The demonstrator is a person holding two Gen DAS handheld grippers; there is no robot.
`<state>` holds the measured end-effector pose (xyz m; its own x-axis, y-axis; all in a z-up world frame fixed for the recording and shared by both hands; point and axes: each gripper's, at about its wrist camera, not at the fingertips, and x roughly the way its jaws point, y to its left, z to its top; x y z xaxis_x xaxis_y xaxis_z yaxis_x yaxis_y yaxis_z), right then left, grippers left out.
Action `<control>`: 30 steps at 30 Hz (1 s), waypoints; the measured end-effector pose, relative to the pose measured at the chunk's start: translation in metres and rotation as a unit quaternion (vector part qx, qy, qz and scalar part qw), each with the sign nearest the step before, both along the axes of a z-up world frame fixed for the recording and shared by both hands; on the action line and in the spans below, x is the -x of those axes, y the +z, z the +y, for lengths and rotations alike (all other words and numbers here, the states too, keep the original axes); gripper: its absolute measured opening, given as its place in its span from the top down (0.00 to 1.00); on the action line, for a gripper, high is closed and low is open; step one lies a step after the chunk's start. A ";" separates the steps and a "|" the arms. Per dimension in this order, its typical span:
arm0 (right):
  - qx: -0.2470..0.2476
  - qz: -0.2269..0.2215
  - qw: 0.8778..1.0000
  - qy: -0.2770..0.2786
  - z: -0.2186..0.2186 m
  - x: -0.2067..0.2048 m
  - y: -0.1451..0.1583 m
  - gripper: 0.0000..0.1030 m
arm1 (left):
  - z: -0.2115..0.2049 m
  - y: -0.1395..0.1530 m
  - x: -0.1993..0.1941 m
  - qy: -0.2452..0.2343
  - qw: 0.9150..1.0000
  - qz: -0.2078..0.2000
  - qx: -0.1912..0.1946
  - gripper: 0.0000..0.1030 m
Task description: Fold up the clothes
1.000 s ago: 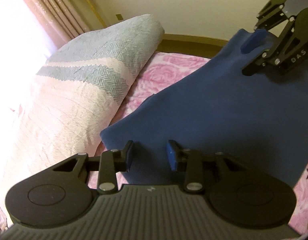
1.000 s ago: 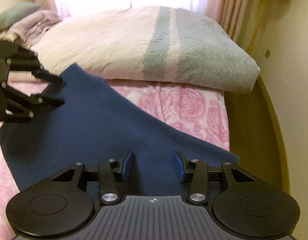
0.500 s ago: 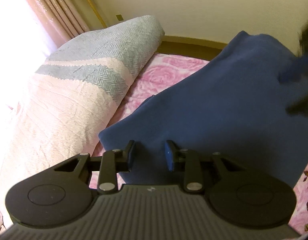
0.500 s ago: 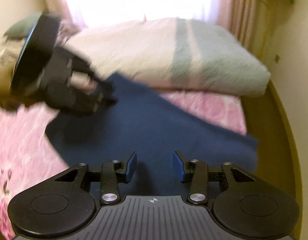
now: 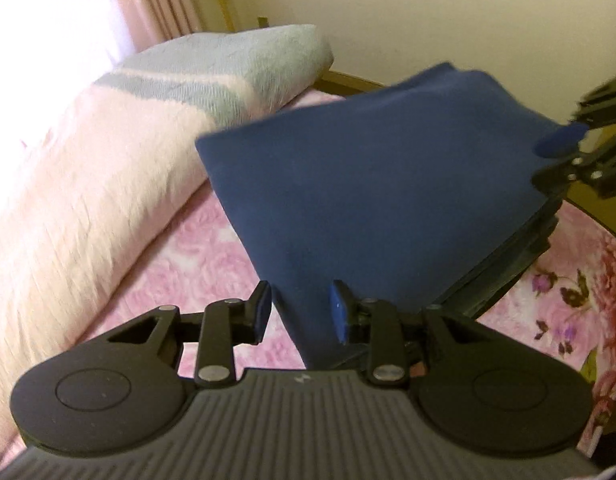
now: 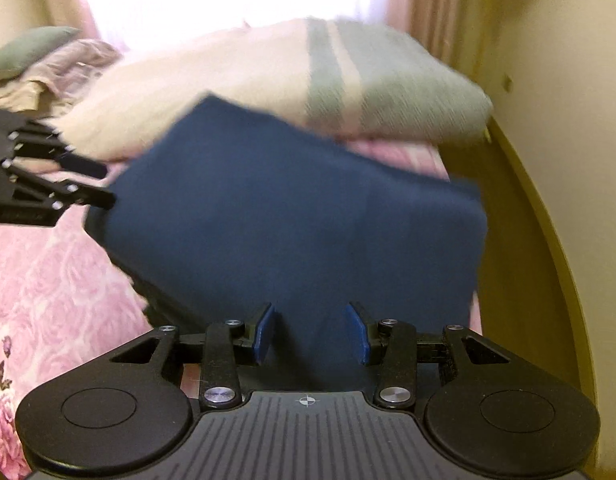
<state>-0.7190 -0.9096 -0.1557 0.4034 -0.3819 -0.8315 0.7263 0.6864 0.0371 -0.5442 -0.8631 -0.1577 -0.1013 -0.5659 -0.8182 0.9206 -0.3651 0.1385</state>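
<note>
- Carrying a fold across is my reading of the step: the blue garment (image 5: 388,184) is lifted by two corners above the pink flowered bedspread (image 5: 195,268), with darker layers of the same cloth under it on the side nearest the right tongs.
- Left tongs (image 5: 299,312): partly open, and a bunched corner of the garment runs down between the blue pads. One pad lies against the cloth; the other shows a sliver of gap, so how firmly they pinch I cannot tell.
- Right tongs (image 6: 311,330): also partly open, with the opposite corner gathered between the pads. The cloth fills most of the gap, yet whether both pads press on it is not clear.
- To do this well, keep both corners level with each other so the raised edge stays taut and straight over the bedspread; a sagging middle would lay a crease.
- Bring the raised edge to meet the far edge of the lower layers squarely, then lower both corners together rather than one first.
- Beyond the garment, farther up the bedspread, lies a folded pink-and-grey blanket (image 6: 348,92); set the fold down short of it.
- Let go only once the cloth rests flat, or the corners may spring back.
</note>
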 end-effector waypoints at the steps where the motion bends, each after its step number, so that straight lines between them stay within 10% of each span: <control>1: -0.006 -0.001 1.000 -0.011 0.002 0.004 -0.003 0.58 | 0.000 -0.003 0.000 0.006 1.000 0.002 0.000 0.71; 13: -0.024 0.008 0.998 -0.057 0.013 0.033 0.005 0.58 | 0.025 0.014 0.005 0.060 0.998 0.000 -0.010 0.69; 18: -0.043 0.005 0.998 -0.050 0.021 0.041 0.007 0.55 | 0.045 0.016 0.010 0.119 0.992 0.009 -0.029 0.47; 20: -0.048 -0.002 0.998 -0.047 0.024 0.043 0.007 0.16 | 0.053 0.016 0.016 0.136 0.990 0.011 -0.034 0.33; 30: -0.055 -0.029 0.997 -0.055 0.045 0.054 0.016 0.16 | 0.090 0.030 0.029 0.183 0.982 0.019 -0.042 0.07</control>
<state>-0.7732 -0.8644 -0.1395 0.4125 -0.3351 -0.8471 0.7916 0.5920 0.1513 -0.5735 -0.7728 -0.1279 0.0651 -0.5002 -0.8635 0.9962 -0.0178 0.0855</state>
